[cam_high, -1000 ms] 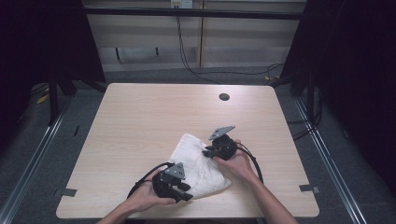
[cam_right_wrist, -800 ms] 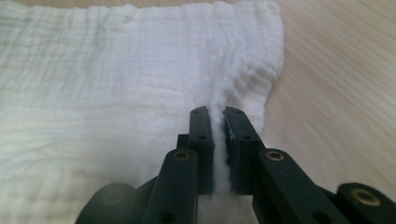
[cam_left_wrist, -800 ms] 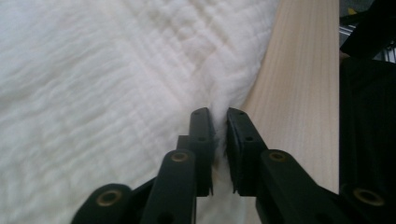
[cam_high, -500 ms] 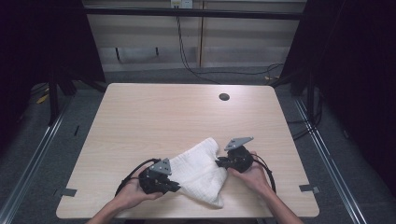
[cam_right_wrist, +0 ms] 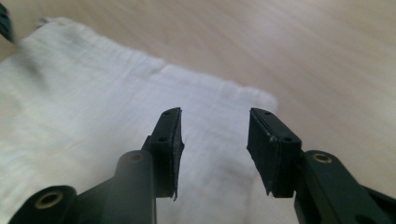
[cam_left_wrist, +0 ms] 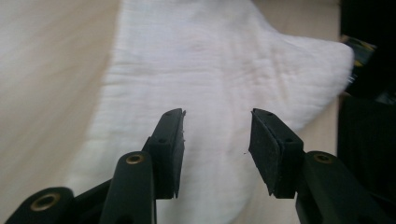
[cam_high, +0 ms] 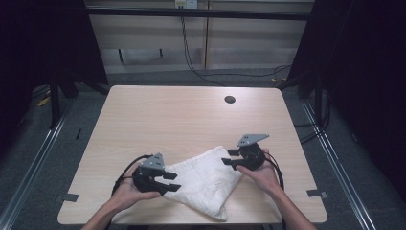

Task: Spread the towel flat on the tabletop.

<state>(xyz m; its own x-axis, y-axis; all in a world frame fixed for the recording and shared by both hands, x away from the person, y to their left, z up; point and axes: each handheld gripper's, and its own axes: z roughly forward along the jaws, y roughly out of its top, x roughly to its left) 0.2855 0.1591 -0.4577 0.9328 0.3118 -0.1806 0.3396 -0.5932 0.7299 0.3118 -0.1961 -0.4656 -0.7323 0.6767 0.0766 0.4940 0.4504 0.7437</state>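
A white cloth (cam_high: 206,179) lies folded into a rough triangle near the table's front edge, one corner hanging over it. My left gripper (cam_high: 173,182) hovers at the cloth's left end. Its jaws have just been opening and stand open over the cloth (cam_left_wrist: 210,60) with nothing clamped between them (cam_left_wrist: 217,135). My right gripper (cam_high: 227,158) is at the cloth's upper right corner. Its jaws have also just been opening, and they are open above the cloth (cam_right_wrist: 93,93), gripping nothing (cam_right_wrist: 215,135).
The light wooden table (cam_high: 182,120) has a small dark round hole (cam_high: 230,99) near its far right. Black cables trail from both grippers by the hands. Dark floor and metal rails surround the table.
Both grippers moved apart, left going left and right going right, drawing the cloth out wider. Both pairs of jaws were shut on the cloth and have since let it go.
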